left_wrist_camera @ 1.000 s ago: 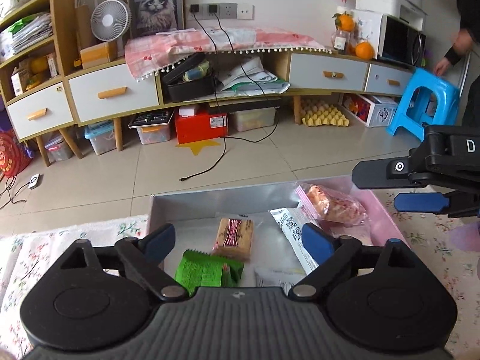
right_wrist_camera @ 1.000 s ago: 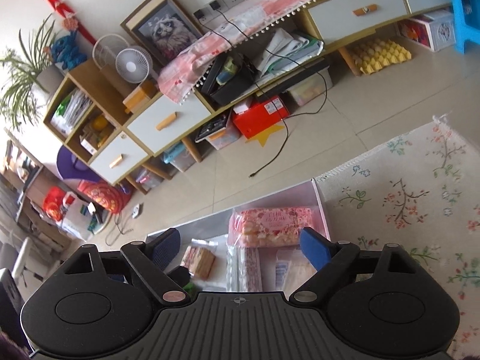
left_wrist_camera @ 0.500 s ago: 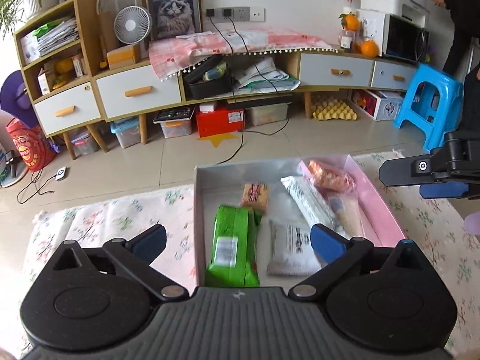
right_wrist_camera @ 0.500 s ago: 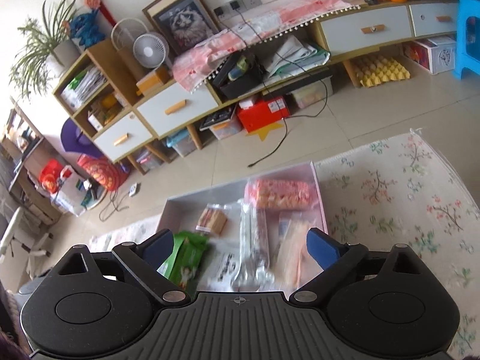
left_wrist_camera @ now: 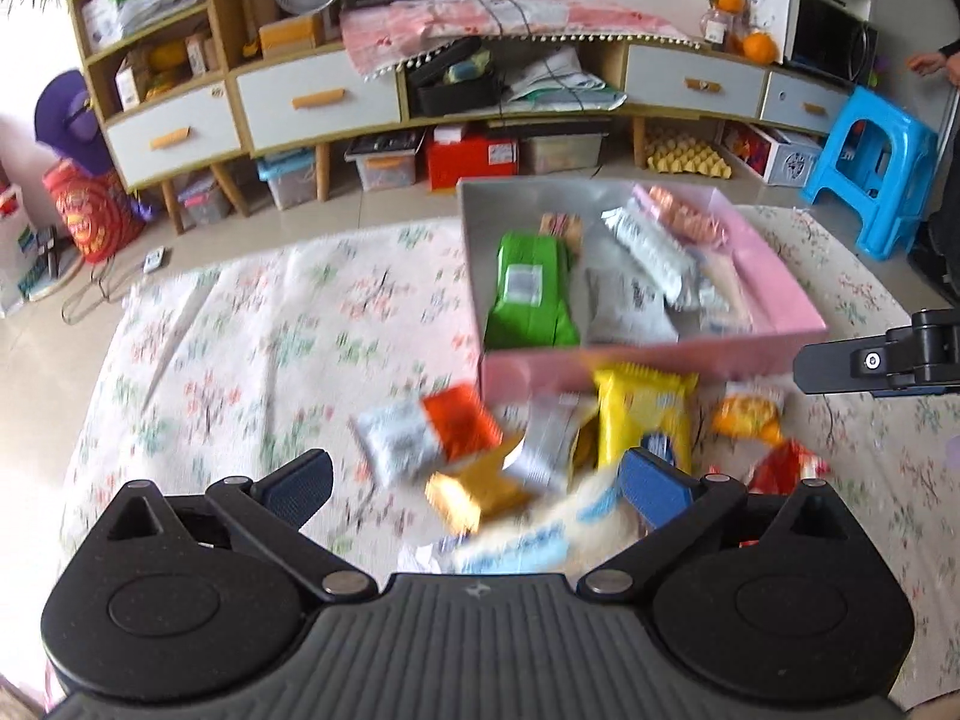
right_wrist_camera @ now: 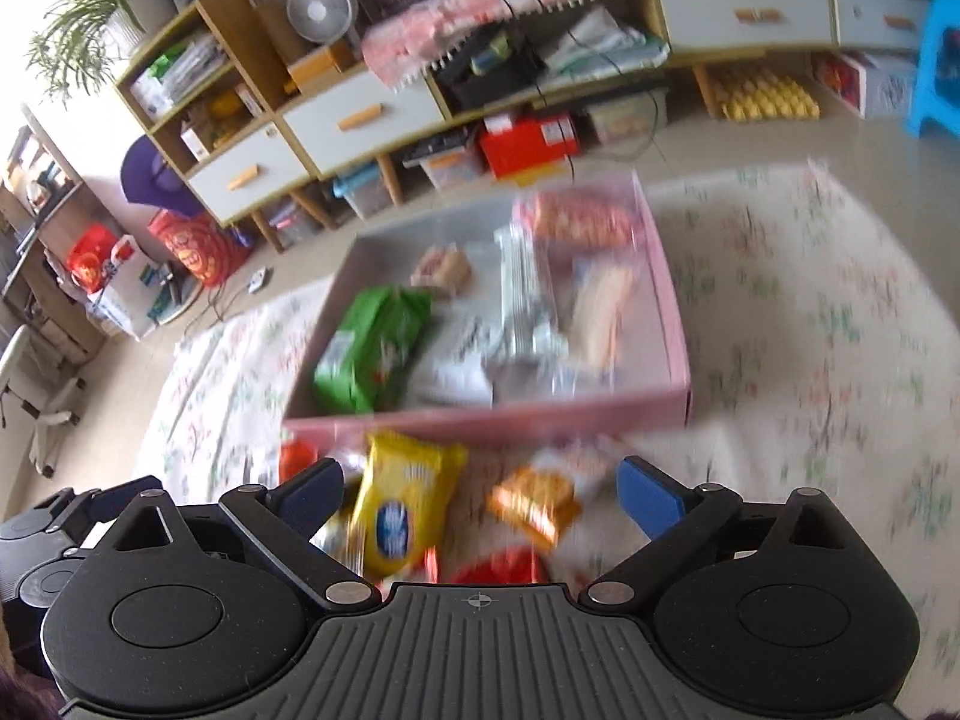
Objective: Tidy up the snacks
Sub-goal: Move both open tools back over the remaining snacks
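A pink box [left_wrist_camera: 786, 294] [right_wrist_camera: 672, 324] sits on a floral cloth and holds a green packet [left_wrist_camera: 531, 291] [right_wrist_camera: 369, 348], white wrappers and a pink-orange bag [right_wrist_camera: 576, 219]. Loose snacks lie in front of it: a yellow packet [left_wrist_camera: 645, 414] [right_wrist_camera: 402, 498], an orange-and-white packet [left_wrist_camera: 429, 435], a gold one [left_wrist_camera: 480, 489] and an orange packet [right_wrist_camera: 534, 501]. My left gripper [left_wrist_camera: 474, 483] is open and empty above the loose pile. My right gripper [right_wrist_camera: 480, 489] is open and empty over the yellow and orange packets; its body shows at the right in the left wrist view [left_wrist_camera: 888, 357].
The floral cloth [left_wrist_camera: 252, 348] covers the surface around the box. Behind it is tiled floor, a long low cabinet [left_wrist_camera: 324, 99] with drawers, storage boxes, a red box [left_wrist_camera: 471, 156] and a blue stool [left_wrist_camera: 870, 168].
Both grippers have pulled back and risen from over the box. The loose snack pile in front of the box has come into view. Both stay open.
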`<state>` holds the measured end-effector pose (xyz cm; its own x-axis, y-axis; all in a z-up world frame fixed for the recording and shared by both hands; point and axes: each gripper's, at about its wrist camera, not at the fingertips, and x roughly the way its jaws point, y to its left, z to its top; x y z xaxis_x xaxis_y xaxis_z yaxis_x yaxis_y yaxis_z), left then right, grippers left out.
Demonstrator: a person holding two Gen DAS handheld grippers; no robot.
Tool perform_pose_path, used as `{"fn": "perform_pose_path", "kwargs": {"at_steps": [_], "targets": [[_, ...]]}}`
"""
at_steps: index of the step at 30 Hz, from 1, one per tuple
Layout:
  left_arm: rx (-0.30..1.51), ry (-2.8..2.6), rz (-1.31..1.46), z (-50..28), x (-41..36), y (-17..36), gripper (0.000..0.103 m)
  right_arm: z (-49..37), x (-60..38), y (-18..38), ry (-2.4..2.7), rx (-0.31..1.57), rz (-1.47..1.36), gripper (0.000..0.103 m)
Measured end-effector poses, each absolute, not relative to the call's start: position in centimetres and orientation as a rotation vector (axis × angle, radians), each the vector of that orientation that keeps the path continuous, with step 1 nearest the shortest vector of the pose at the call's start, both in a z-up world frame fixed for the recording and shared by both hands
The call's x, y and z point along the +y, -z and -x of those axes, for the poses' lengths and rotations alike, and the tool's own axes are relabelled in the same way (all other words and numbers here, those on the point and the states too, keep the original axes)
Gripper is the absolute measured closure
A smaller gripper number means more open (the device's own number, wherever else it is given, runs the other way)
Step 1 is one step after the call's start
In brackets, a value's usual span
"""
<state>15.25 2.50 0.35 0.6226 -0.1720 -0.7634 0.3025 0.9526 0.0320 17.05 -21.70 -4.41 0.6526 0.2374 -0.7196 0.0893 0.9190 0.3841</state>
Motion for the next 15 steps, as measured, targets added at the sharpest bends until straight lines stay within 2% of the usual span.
{"fn": "perform_pose_path", "kwargs": {"at_steps": [11, 15], "targets": [[0.929, 0.268, -0.109, -13.0, 3.2, 1.5, 0.001, -15.4, -21.0, 6.8, -0.035, 0.891, -0.422, 0.004], [1.032, 0.182, -0.087, -12.8, 2.7, 2.8, 0.001, -15.9, -21.1, 8.0, 0.031, 0.950, -0.421, 0.004]]}}
